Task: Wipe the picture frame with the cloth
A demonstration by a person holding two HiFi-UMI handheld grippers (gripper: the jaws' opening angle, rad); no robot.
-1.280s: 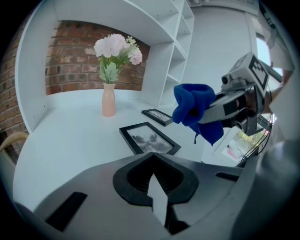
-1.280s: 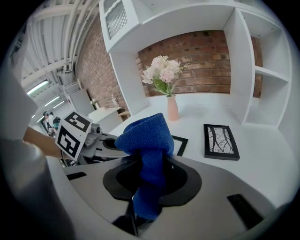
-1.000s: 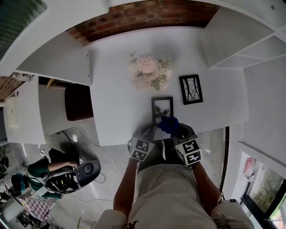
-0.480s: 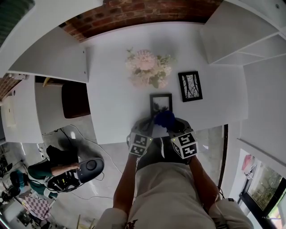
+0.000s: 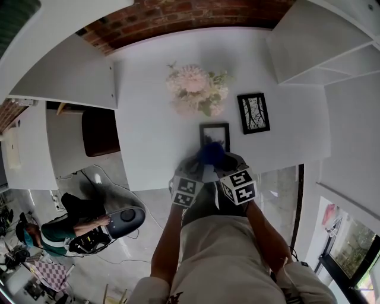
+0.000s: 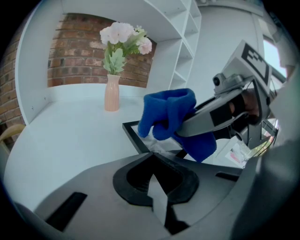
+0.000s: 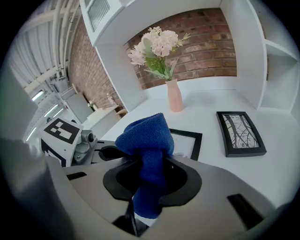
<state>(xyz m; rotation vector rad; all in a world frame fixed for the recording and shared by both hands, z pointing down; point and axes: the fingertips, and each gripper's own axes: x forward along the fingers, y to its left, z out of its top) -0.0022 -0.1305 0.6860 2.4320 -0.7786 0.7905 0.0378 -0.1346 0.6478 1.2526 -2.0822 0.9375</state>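
White table (image 5: 154,119) under a brick wall (image 5: 190,15) in the head view: the picture frame (image 5: 214,132) lies near the front edge, with the blue cloth (image 5: 211,153) over its near part. Left gripper view: the left gripper (image 6: 152,159) is closed on the frame's near corner. Right gripper view: the right gripper (image 7: 149,166) clamps the cloth, which bunches above it.

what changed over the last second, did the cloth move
The right claw, shut on the blue cloth, carried it leftward and farther along the nearer black picture frame. The left claw stayed shut at that frame's near edge. That frame, the other black picture frame and the pink vase of flowers kept their places.
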